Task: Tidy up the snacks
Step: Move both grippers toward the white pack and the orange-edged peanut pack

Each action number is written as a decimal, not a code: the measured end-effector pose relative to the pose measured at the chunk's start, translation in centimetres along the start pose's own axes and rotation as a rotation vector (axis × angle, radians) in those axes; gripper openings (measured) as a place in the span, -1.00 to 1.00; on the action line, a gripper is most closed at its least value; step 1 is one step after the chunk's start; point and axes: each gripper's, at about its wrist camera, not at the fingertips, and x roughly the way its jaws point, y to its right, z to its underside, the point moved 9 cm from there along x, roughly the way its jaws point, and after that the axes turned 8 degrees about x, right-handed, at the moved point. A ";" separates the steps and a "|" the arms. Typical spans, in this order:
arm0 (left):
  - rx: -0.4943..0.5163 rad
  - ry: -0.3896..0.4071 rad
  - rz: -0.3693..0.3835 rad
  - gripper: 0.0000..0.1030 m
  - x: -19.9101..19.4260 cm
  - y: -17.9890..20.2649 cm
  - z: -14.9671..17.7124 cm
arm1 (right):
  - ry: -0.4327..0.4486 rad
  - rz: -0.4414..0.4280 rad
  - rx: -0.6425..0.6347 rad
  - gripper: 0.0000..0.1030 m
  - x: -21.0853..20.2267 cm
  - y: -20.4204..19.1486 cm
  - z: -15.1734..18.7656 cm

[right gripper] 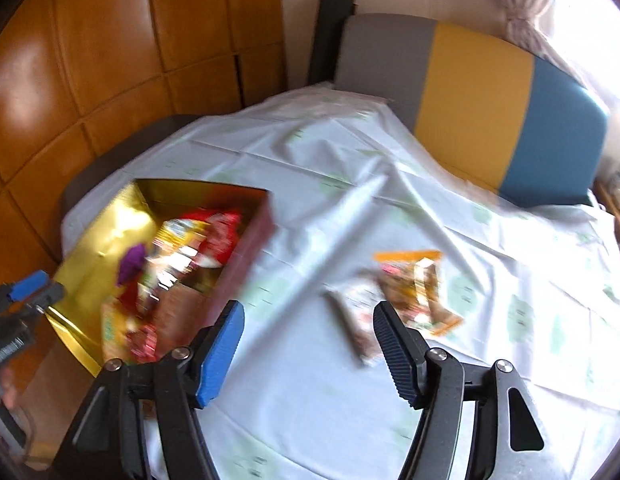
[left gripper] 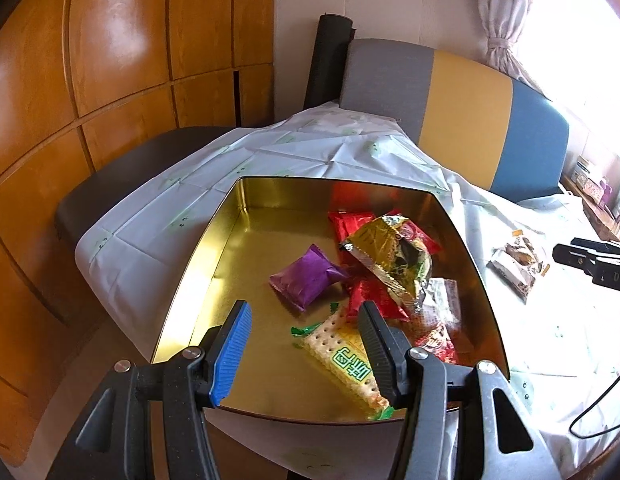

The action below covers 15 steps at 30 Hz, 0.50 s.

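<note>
1. Our left gripper (left gripper: 306,344) hangs over the near end of the tin (left gripper: 230,216), jaws apart, nothing between the pads.
2. Below it a cracker pack (left gripper: 341,364) lies on the tin floor by the near wall; the dark finger (left gripper: 377,356) crosses over it in the left wrist view, and we cannot tell whether they touch.
3. Past the cracker pack sit a purple packet (left gripper: 306,276), near the middle of the tin, and a heap toward the right wall: a gold bag (left gripper: 389,256) on top of red packs (left gripper: 349,224), with a clear wrapper (left gripper: 441,300) beside it.
4. Our right gripper (right gripper: 310,340) is over the cloth (right gripper: 310,160) to the right of the tin, jaws apart and empty.
5. Just ahead of its dark finger (right gripper: 397,356), two snacks lie on the cloth, touching or overlapping: an orange-edged pack (right gripper: 421,280) and a pale, brown-edged one (right gripper: 353,320). The picture is blurred, so we cannot read more.
6. The tin stands at the table's left edge; the loose snacks are well apart from it, toward the middle.
7. Behind the table stands a chair (left gripper: 461,116) with a grey, yellow and blue back; wood panels (left gripper: 110,60) fill the left.
</note>
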 end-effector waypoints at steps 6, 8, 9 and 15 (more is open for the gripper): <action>0.034 0.005 0.009 0.09 -0.3 1.3 -0.4 | -0.021 0.089 0.042 0.33 -0.7 5.9 1.4; 0.047 0.005 0.013 0.09 -0.4 1.8 -0.5 | -0.027 0.120 0.047 0.33 -0.9 7.7 1.8; 0.055 0.006 0.014 0.09 -0.4 2.1 -0.6 | -0.029 0.136 0.051 0.34 -1.0 8.7 2.0; 0.105 0.008 0.027 0.09 -0.6 3.8 -1.2 | -0.033 0.217 0.121 0.46 -1.0 14.5 3.0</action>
